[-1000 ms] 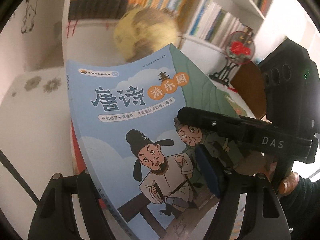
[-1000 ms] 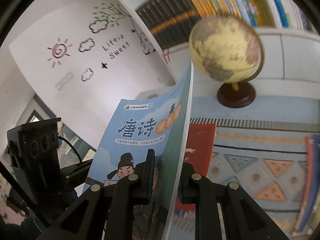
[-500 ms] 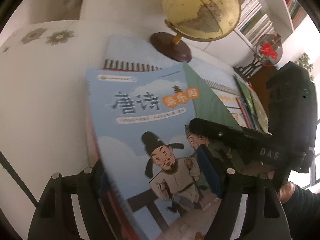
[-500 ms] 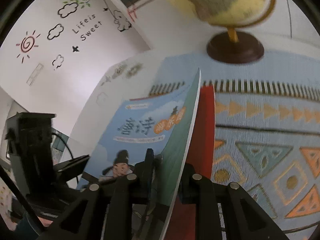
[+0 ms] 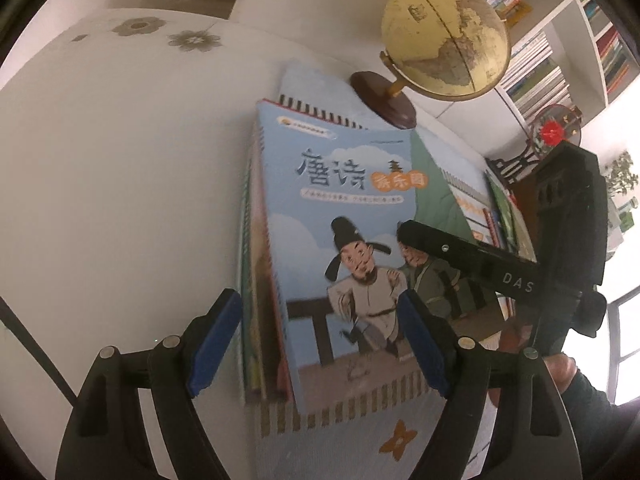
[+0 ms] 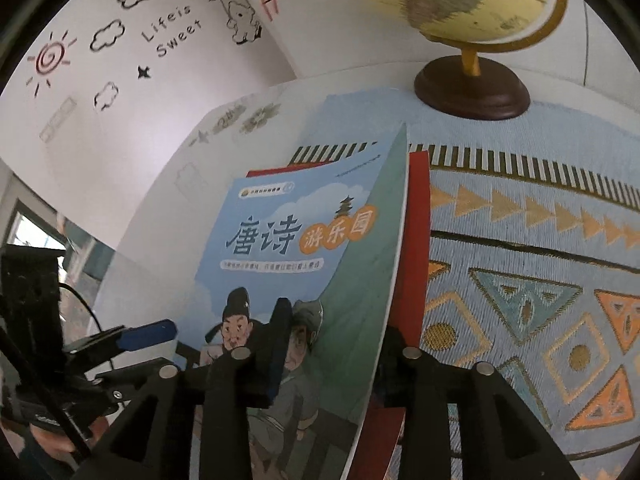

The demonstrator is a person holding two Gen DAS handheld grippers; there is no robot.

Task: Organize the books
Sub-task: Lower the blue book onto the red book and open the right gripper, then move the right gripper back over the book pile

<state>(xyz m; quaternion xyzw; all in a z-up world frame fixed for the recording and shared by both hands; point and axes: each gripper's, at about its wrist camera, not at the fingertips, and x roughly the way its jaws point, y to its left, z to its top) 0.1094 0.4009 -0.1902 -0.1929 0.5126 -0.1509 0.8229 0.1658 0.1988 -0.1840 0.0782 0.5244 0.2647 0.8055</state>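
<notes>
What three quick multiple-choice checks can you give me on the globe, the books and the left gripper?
1. The yellow globe on a dark wooden base stands: A) beyond the far end of the book stack; B) on a shelf; C) on the books.
2. Under the blue cartoon-cover book lies a cover that is: A) black; B) red; C) purple.
3. The left gripper is: A) shut on the book; B) shut empty; C) open.
Key: 1A, its base sits on the table past the stack. 2B, a red book shows beside the lifted edge. 3C, its jaws have just been opening, and the blue pads stand apart with books between them.
</notes>
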